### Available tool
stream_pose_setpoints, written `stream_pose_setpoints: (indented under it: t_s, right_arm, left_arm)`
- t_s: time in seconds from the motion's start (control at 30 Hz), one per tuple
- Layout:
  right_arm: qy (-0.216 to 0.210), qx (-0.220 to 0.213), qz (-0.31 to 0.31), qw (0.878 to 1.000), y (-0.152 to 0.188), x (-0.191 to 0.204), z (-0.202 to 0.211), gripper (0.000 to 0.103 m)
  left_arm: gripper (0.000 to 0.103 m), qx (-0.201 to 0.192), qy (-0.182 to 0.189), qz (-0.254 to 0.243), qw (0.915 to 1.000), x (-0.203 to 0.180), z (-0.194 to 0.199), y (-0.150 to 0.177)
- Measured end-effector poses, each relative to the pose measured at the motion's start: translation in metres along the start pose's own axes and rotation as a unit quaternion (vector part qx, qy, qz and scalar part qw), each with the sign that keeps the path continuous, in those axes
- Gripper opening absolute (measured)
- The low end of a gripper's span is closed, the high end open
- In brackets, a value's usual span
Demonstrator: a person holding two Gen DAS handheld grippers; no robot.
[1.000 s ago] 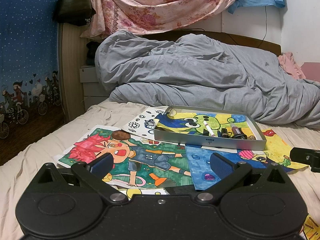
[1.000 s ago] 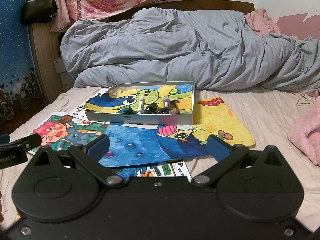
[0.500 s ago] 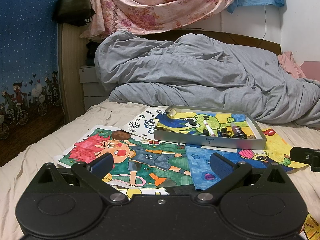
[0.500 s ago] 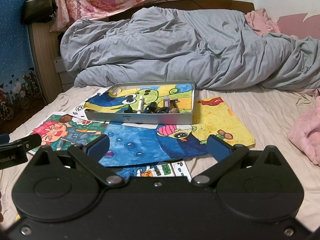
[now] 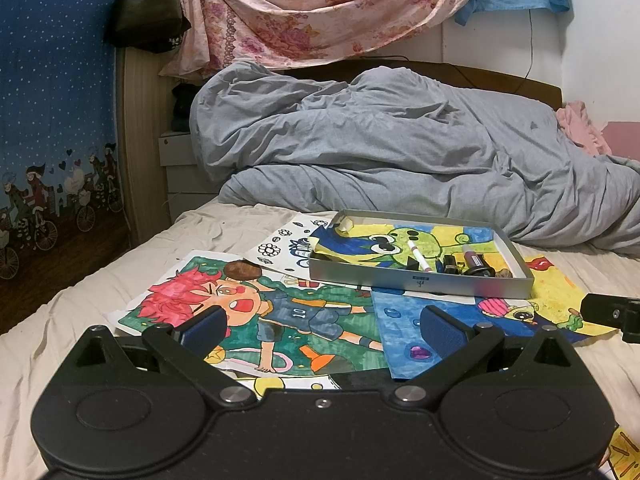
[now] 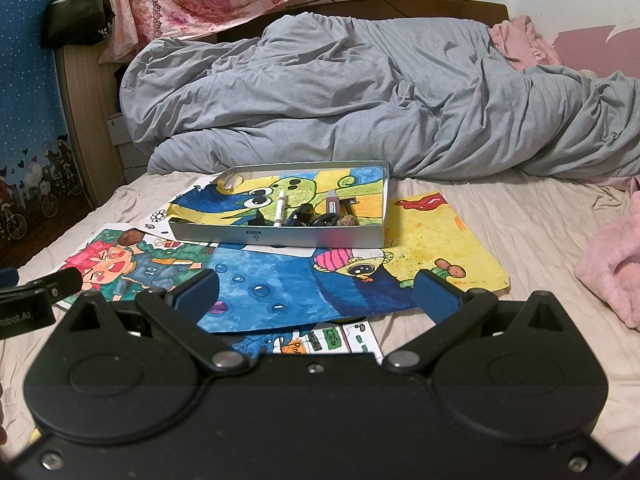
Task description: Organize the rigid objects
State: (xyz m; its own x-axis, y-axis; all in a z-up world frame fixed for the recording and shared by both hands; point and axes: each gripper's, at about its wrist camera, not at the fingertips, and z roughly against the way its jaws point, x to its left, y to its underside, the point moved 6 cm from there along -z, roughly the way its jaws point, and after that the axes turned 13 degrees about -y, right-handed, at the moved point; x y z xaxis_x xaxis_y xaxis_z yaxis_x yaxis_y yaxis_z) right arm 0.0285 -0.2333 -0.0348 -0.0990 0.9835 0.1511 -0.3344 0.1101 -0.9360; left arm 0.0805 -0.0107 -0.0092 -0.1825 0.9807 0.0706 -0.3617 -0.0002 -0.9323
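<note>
Nothing has moved since the earlier frames. Left gripper (image 5: 320,326) and right gripper (image 6: 316,294) — both spread apart, empty, above drawings (image 5: 288,308). Marker (image 6: 281,211) lies in tray (image 6: 280,236) on bed (image 6: 520,232).

- Ahead of me, a bed (image 5: 96,312) under a creased beige sheet, a grey duvet (image 5: 400,160) heaped across its far half.
- Behind it, a dark wooden headboard (image 6: 420,6) against a white wall (image 5: 500,40).
- Floral pink cloth (image 5: 312,12) drapes overhead, a black bag (image 5: 146,20) hanging beside it.
- On my left, a starry blue curtain (image 5: 52,100) with cartoon cyclists.
</note>
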Motion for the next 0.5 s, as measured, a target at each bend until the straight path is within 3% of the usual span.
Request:
stream_pose_setpoints:
  t_s: [0.5]
  right_arm:
    - [-0.014,0.036,-0.005,0.999,0.0093,0.0054,-0.0069,0.103]
  left_arm:
    - [0.102,0.013,-0.001,-0.01,0.9999,-0.0009,-0.0022,0.0038]
